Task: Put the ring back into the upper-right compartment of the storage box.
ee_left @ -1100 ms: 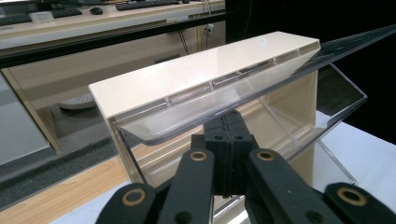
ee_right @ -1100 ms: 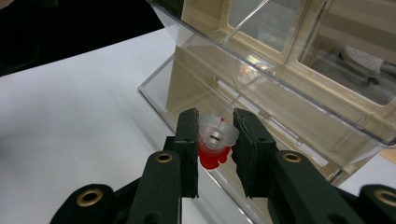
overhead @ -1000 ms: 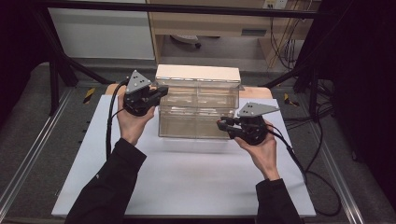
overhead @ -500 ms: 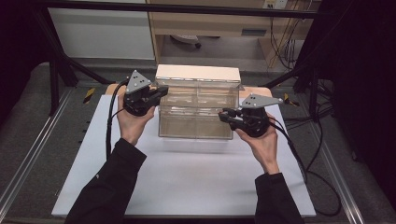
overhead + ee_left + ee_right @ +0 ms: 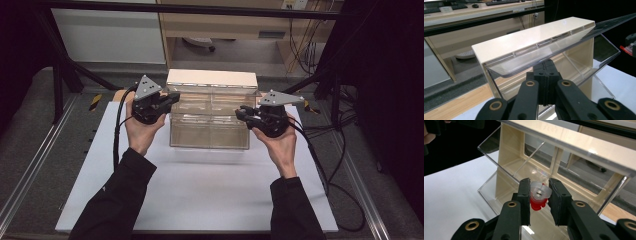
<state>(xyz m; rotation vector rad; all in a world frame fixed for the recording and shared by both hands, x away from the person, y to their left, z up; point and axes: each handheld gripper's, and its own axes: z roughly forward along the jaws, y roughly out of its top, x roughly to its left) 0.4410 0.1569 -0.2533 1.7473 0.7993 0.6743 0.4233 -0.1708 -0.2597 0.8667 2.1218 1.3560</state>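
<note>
A clear plastic bin (image 5: 210, 131) with a beige frame and top (image 5: 212, 79) stands at the middle of the white table (image 5: 200, 195). My left gripper (image 5: 174, 97) is at the bin's upper left corner. In the left gripper view its jaws are shut (image 5: 546, 65), with the tips just under the raised clear flap (image 5: 574, 42). My right gripper (image 5: 241, 113) is at the bin's right front. It is shut on a small red and clear piece (image 5: 538, 195), held in front of the open compartment (image 5: 529, 167).
Black cables (image 5: 330, 165) trail off the table's right side. Metal rails (image 5: 30, 170) run along both sides. A wooden desk (image 5: 225, 25) and a dark frame bar (image 5: 200, 7) stand behind the bin. Bare white tabletop lies in front of it.
My right gripper has risen and moved farther back, closer to the bin's right front, carrying the small piece. The left gripper has stayed in place.
</note>
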